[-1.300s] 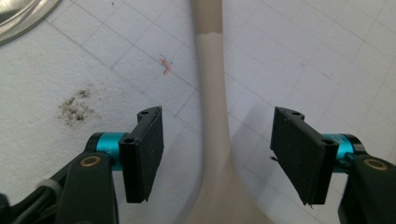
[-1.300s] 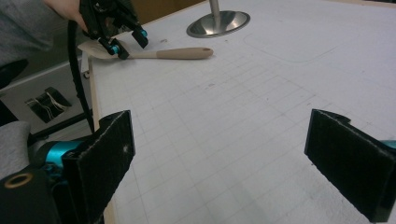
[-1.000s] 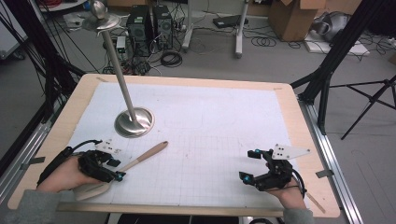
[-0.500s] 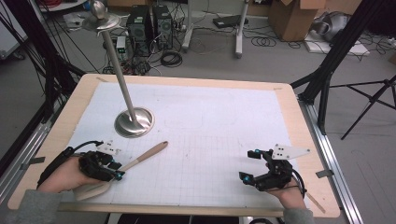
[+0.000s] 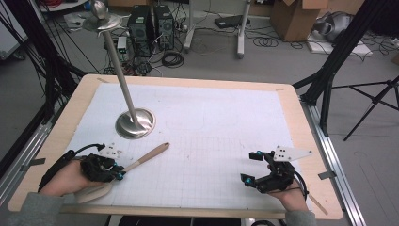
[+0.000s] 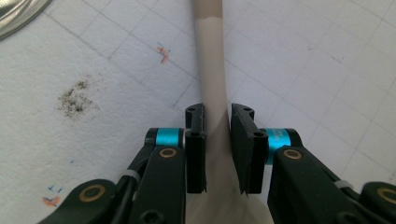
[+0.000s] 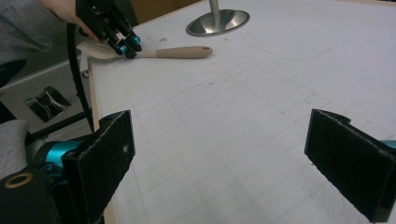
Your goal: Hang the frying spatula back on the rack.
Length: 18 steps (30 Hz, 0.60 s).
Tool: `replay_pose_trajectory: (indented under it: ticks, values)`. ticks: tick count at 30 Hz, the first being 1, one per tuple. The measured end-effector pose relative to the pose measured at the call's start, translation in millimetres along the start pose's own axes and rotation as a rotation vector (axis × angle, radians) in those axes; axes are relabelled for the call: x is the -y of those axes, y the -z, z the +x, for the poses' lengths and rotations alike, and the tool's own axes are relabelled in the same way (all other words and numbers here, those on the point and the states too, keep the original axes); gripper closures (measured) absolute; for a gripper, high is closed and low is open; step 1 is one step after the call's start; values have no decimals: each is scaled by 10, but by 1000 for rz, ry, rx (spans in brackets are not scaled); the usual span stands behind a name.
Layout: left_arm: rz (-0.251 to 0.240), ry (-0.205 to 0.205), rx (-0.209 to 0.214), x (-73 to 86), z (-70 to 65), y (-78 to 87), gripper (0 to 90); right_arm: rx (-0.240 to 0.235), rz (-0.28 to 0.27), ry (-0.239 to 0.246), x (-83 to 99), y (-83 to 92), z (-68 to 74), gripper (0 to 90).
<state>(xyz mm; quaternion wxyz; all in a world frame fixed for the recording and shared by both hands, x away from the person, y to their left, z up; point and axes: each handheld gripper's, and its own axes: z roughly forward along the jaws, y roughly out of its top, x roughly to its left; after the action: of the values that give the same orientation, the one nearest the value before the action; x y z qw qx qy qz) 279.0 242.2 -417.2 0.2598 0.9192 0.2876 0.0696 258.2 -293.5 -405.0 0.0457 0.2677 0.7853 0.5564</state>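
We start with the spatula (image 5: pixel 126 168), a pale wooden-handled utensil lying flat on the white gridded sheet at the near left of the counter (image 5: pixel 291 117). Its handle points up and to the right toward the middle of the sheet, and its broad blade end lies under our left hand, near the counter's front edge. In the left gripper view the handle (image 6: pixel 211 88) runs straight up between the two black jaws.

The left tool (image 5: pixel 113 173) has just been closing around that handle. Its pads stand right against both sides of the handle, so we judge the grip made or all but made. The spatula rests on the sheet, so we read the reach and the closing as done, and the lift and any carrying as not yet done.

Beyond the spatula, just past the tip of its handle, stands a metal stand (image 5: pixel 135 123), with a round base on the sheet and a thin pole leaning up to a small dish and ball at the top. It is near the spatula but apart from it. Whether the spatula is meant for it we cannot tell.

Well apart, at the near right of the counter, the right tool (image 5: pixel 256 167) rests with its jaws wide apart and nothing between them; its part appears to lie ahead.
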Motion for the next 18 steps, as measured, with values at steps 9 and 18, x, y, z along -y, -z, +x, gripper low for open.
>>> replay_pose_trajectory:
  ticks: [9, 18]
  values:
    - [-8, 13, 20, 7, 35, 7, 766, 3, -7, 0, 1, 11, -9, 76]
    - [-36, 28, 28, 12, 74, 74, 766, 5, -9, -3, 5, 19, -18, 76]
